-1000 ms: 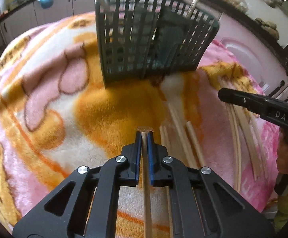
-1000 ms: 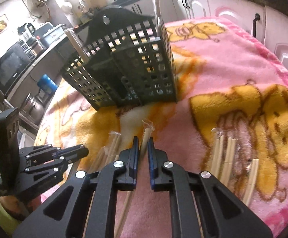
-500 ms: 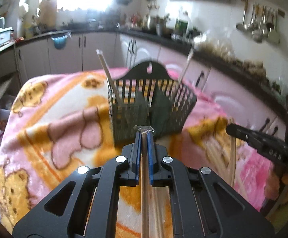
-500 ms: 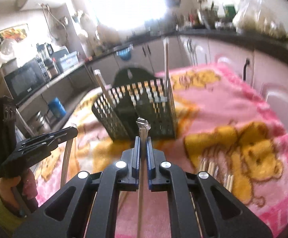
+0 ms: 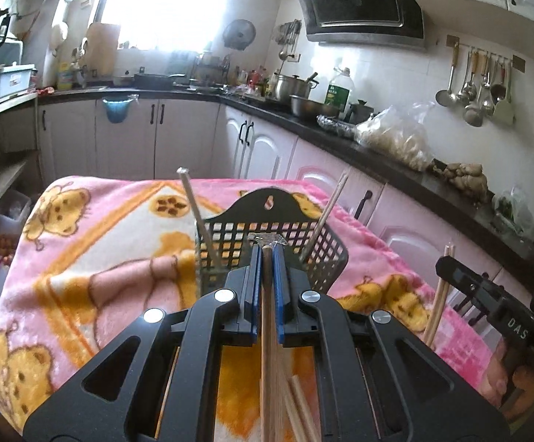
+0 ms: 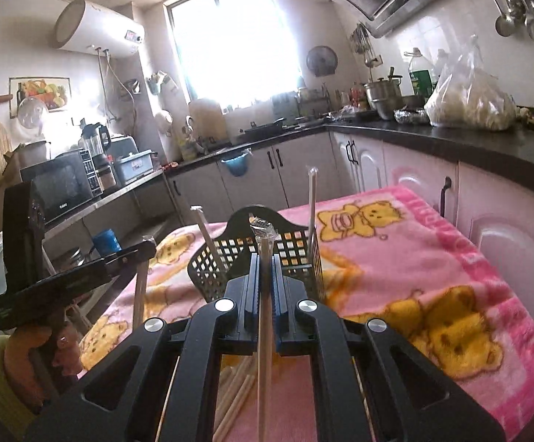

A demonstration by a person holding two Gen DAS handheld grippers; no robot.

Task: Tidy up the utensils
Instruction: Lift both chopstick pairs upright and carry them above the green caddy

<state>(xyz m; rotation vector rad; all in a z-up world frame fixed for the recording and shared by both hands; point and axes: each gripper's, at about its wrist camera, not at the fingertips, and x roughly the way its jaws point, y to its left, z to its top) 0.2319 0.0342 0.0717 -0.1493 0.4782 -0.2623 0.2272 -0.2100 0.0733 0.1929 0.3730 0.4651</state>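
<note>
**Inspector A:** What was recorded of the left gripper [image 5: 267, 254]?

**Inspector B:** Its jaws were found pressed together on a wrapped pair of chopsticks [image 5: 267, 316]. The sticks were pinched between the blue pads [image 5: 255, 280], and the crimped end of the clear wrapper was seen projecting just past the fingertips. The gripper was held above the pink bear-print blanket [image 5: 94, 243], in line with the dark slotted utensil basket [image 5: 274, 228], with a gap visible between fingertips and basket.

**Inspector A:** And the right gripper [image 6: 265, 261]?

**Inspector B:** The same condition was noted. Its jaws were closed on a second wrapped pair of chopsticks [image 6: 265, 316], the wrapper tip standing proud of the pads. It was likewise held clear of the blanket and pointed toward the basket.

**Inspector A:** Was the basket's content logged?

**Inspector B:** Two wrapped pairs [image 5: 197, 213] were observed standing in it already, one leaning at each side. The basket itself was set upright on the blanket, near the far edge of the table.

**Inspector A:** Any remaining stock?

**Inspector B:** Loose wrapped chopsticks [image 6: 237, 390] were seen lying on the blanket beneath both grippers. Their count could not be established, the gripper bodies being in front of them.
</note>
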